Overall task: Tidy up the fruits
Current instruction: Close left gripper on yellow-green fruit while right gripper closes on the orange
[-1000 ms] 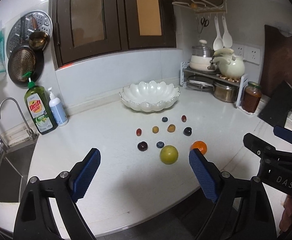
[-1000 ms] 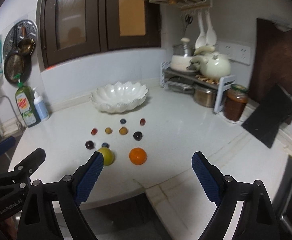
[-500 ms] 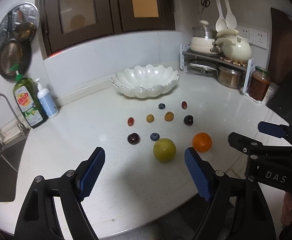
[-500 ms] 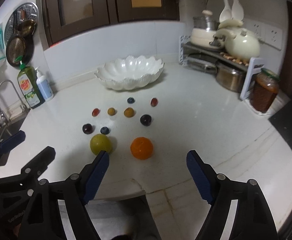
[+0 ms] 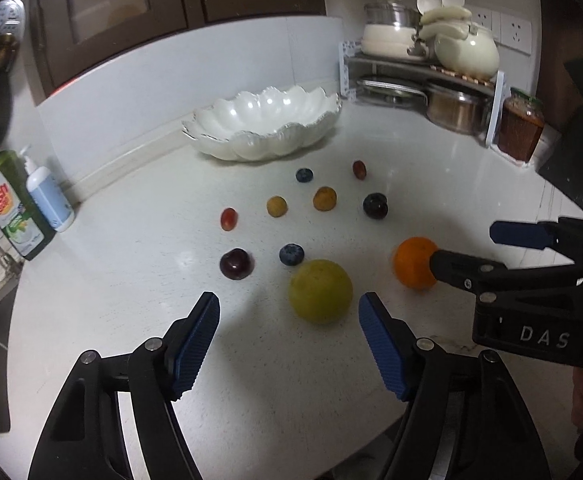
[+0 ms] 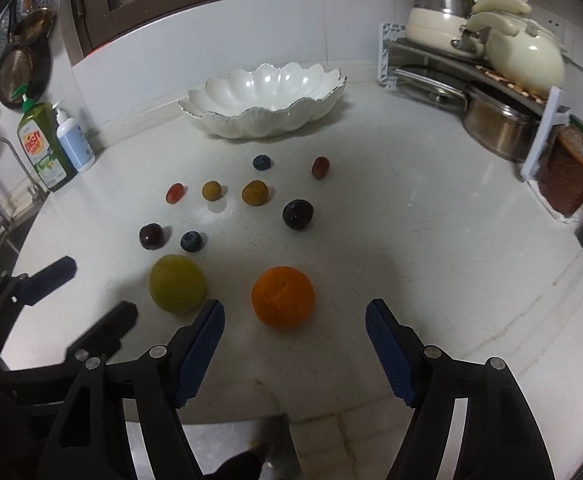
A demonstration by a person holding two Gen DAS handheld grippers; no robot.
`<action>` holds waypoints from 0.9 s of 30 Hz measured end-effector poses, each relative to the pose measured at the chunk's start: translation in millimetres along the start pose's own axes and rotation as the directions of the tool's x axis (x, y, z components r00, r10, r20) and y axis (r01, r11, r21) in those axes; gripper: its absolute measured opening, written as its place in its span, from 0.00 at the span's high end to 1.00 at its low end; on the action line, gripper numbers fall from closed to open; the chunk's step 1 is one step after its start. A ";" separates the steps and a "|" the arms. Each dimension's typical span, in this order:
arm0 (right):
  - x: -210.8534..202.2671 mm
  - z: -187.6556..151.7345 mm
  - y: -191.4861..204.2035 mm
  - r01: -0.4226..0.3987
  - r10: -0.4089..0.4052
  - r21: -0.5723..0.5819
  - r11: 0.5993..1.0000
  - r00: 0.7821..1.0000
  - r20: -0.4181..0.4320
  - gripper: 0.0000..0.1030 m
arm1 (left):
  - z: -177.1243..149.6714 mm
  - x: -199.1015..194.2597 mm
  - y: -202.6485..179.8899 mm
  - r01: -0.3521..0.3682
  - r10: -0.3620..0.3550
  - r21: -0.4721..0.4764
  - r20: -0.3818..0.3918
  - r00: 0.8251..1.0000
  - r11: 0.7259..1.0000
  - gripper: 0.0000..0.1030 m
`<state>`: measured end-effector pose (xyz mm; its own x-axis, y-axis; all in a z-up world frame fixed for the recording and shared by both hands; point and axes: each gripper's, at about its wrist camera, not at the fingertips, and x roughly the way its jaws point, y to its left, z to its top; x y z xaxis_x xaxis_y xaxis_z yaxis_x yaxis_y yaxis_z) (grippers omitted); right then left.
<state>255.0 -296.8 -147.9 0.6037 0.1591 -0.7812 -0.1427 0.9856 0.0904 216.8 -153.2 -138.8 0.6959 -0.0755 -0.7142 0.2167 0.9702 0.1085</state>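
Ten fruits: all lie loose on the white, faintly speckled stone counter (image 6: 431,240), in front of the bowl and apart from one another.
Bowl: glossy white ceramic bowl (image 6: 265,98) with a scalloped, petal-shaped rim, standing at the back of the counter near the wall; nothing shows inside it.
Large fruits: a round, dull yellow-green fruit (image 5: 320,291) and a dimpled orange (image 6: 283,297) sit nearest the grippers, side by side but not touching.
Small fruits: two matte blueberries, two dark glossy plums, two yellow-brown round fruits and two small red oval ones are scattered between the large pair and the bowl.
Left gripper: left gripper (image 5: 289,340) hovers low over the counter, its ribbed blue fingers (image 5: 195,340) spread wide and holding nothing; the yellow-green fruit lies just ahead, toward the right-hand finger.
Right gripper: right gripper (image 6: 294,350) also has its ribbed blue fingers (image 6: 389,354) wide apart and empty; the orange sits just ahead of the gap, nearer the left finger.
Surroundings: a green dish-soap bottle (image 6: 43,146) and a white pump bottle (image 6: 74,140) stand at the left by the sink; a rack with cream pots, steel pans and a jar stands at the right.
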 end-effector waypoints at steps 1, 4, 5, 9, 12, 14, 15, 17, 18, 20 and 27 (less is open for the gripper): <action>3.0 1.0 -0.4 -0.006 0.006 -0.002 1.000 1.000 -0.006 0.28 | -0.2 3.9 -1.0 0.008 -0.008 0.010 -0.007 1.000 1.000 0.35; 12.2 4.3 -0.4 -0.022 0.022 -0.006 1.000 0.999 -0.024 0.28 | -0.7 12.9 -4.7 0.027 -0.026 0.030 -0.023 0.999 0.999 0.36; 15.0 4.9 -0.1 -0.027 0.026 -0.008 1.000 0.999 -0.029 0.28 | -0.7 15.9 -5.9 0.029 -0.028 0.037 -0.027 0.999 0.999 0.36; 27.6 6.1 1.4 -0.040 0.039 -0.012 0.999 0.997 -0.063 0.33 | -0.1 25.2 -10.3 0.035 -0.032 0.062 -0.038 0.999 0.997 0.36; 36.6 6.7 1.9 -0.042 0.041 -0.008 0.999 0.996 -0.085 0.34 | 1.2 30.5 -10.9 0.031 -0.028 0.071 -0.040 0.999 0.997 0.36; 40.0 6.6 1.1 -0.046 0.046 -0.003 0.999 0.994 -0.095 0.34 | 2.4 34.8 -10.9 0.039 -0.036 0.072 -0.044 0.998 0.997 0.36; 41.7 7.1 0.5 -0.047 0.046 -0.001 0.999 0.994 -0.098 0.34 | 3.1 37.1 -10.6 0.042 -0.039 0.074 -0.047 0.998 0.996 0.36; 44.7 7.7 0.0 -0.048 0.048 0.001 0.999 0.993 -0.104 0.34 | 4.2 41.2 -11.5 0.051 -0.047 0.079 -0.051 0.998 0.996 0.38; 46.2 8.0 0.0 -0.048 0.048 0.002 0.999 0.993 -0.106 0.35 | 4.6 43.2 -12.3 0.055 -0.051 0.085 -0.054 0.997 0.995 0.42; 49.8 8.1 0.1 -0.053 0.053 0.001 0.999 0.992 -0.117 0.38 | 5.1 48.1 -14.2 0.068 -0.062 0.092 -0.065 0.996 0.993 0.45; 59.3 5.1 -1.7 -0.069 0.071 0.018 0.997 0.986 -0.154 0.55 | 6.6 59.8 -15.0 0.106 -0.098 0.088 -0.096 0.991 0.990 0.53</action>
<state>295.1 -288.8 -191.2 0.4641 0.2179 -0.8586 -0.1700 0.9732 0.1551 259.7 -173.7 -178.5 0.6022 -0.1474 -0.7846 0.3485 0.9328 0.0922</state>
